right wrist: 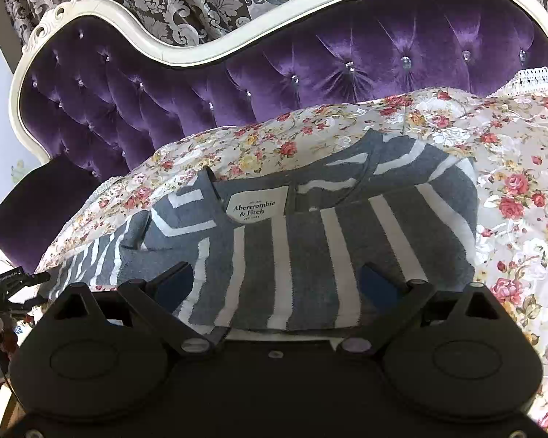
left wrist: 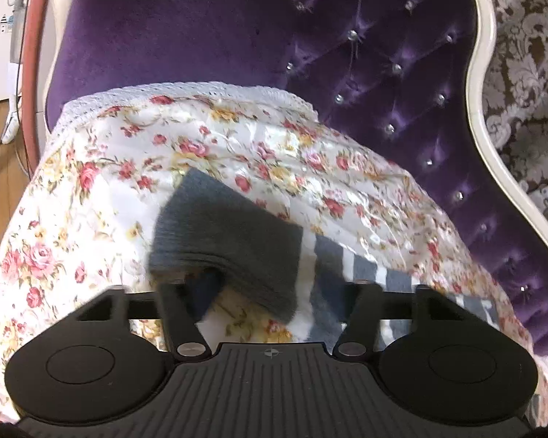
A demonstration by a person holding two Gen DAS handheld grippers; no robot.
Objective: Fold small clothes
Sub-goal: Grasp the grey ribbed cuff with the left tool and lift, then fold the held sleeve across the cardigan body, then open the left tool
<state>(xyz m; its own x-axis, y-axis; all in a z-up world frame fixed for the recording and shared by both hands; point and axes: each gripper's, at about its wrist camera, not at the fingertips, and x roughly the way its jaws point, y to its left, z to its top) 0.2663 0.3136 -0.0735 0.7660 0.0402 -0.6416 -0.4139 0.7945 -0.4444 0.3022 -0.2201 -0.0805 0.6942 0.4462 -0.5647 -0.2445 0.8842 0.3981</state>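
A grey and white striped sweater [right wrist: 310, 241] with an Abercrombie & Fitch label [right wrist: 256, 207] lies on a floral quilt [right wrist: 511, 168]. My right gripper [right wrist: 277, 284] is open, its blue-padded fingers [right wrist: 175, 284] resting on either side of the sweater's near part. In the left wrist view a plain grey ribbed cuff or hem [left wrist: 223, 248] of the sweater is lifted off the floral quilt [left wrist: 91, 182], draped over my left gripper [left wrist: 259, 292]. The jaws stand wide apart and only the left blue pad [left wrist: 204, 292] shows, under the cloth. The striped body [left wrist: 394, 284] lies to the right.
The quilt covers a purple tufted velvet sofa [right wrist: 164, 102] with a cream frame [right wrist: 157, 45]. A patterned curtain [right wrist: 164, 0] hangs behind. The sofa back [left wrist: 383, 73] curves to the right in the left wrist view; wooden floor [left wrist: 0, 182] lies at the left.
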